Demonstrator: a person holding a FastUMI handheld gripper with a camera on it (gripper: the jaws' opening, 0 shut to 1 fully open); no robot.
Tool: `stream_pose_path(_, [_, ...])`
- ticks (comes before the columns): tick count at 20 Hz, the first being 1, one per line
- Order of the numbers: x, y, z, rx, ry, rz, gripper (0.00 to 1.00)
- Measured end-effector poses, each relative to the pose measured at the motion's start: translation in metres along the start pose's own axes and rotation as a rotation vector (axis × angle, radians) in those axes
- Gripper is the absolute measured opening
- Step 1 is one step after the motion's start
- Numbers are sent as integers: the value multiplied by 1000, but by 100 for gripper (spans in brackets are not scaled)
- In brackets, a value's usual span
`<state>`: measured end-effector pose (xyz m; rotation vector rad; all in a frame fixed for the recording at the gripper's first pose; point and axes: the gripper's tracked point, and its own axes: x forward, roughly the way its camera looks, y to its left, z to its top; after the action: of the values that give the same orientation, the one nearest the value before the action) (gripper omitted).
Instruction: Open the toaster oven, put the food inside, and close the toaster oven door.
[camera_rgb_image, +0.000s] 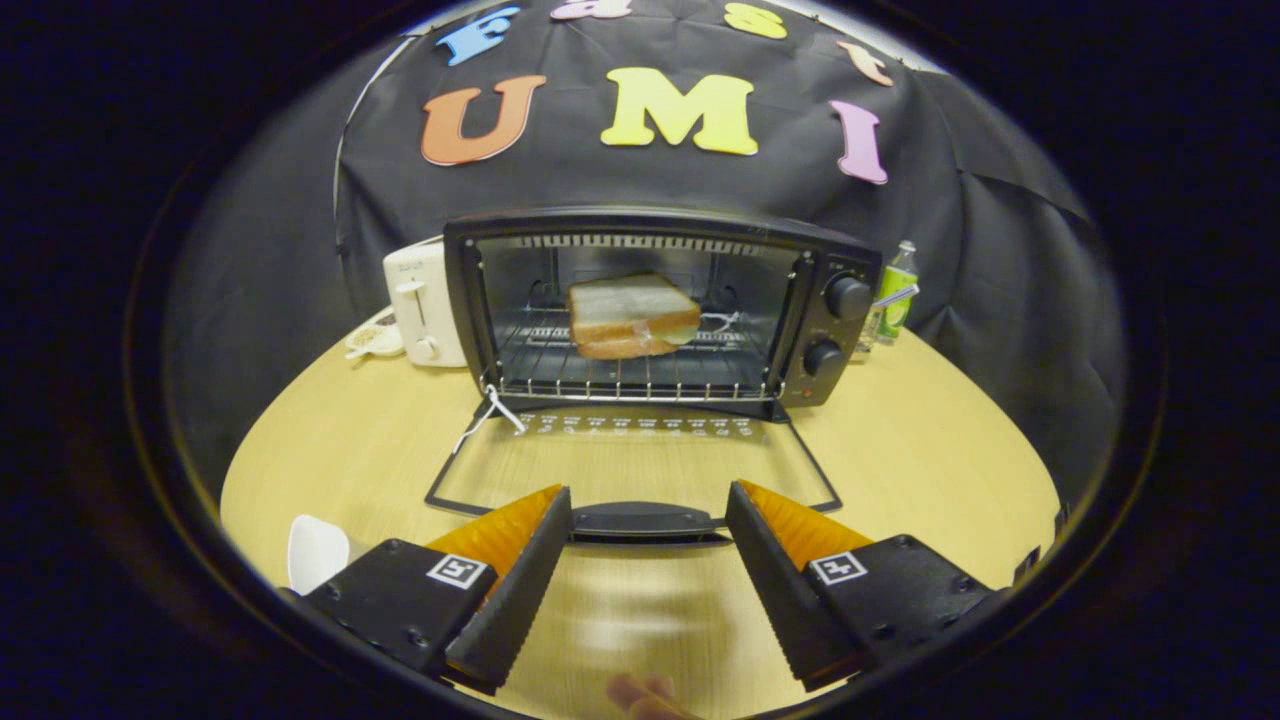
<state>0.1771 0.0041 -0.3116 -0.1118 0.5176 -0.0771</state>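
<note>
A black toaster oven (840, 330) stands on the wooden table with its glass door (630, 465) folded flat down toward me. A wrapped sandwich (632, 316) lies on the wire rack (620, 375) inside. The door's black handle (645, 521) sits just ahead of my gripper (648, 510), level with the fingertips and spanning the gap between them. My gripper is open and neither finger touches the handle. A white string (490, 412) hangs from the rack's front left corner.
A white pop-up toaster (425, 305) stands left of the oven with a small white dish (372, 340) beside it. A green bottle (895, 295) stands to the oven's right. A white object (316, 550) lies by my left finger. Fingertips of a hand (645, 695) show below the gripper.
</note>
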Motion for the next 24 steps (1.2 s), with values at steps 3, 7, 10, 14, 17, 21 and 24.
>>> stream_pose_path(3, [-15,7,-19,0,72,11,100])
stream_pose_path(7, [-14,3,-35,11,141,-19,100])
stream_pose_path(10, [-3,10,-51,41,203,23,100])
stream_pose_path(14, [16,15,-54,82,228,69,100])
stream_pose_path(17, [14,14,-53,75,226,73,100])
stream_pose_path(21, [9,14,-48,75,206,69,100])
stream_pose_path(24, [5,13,-45,73,189,67,100])
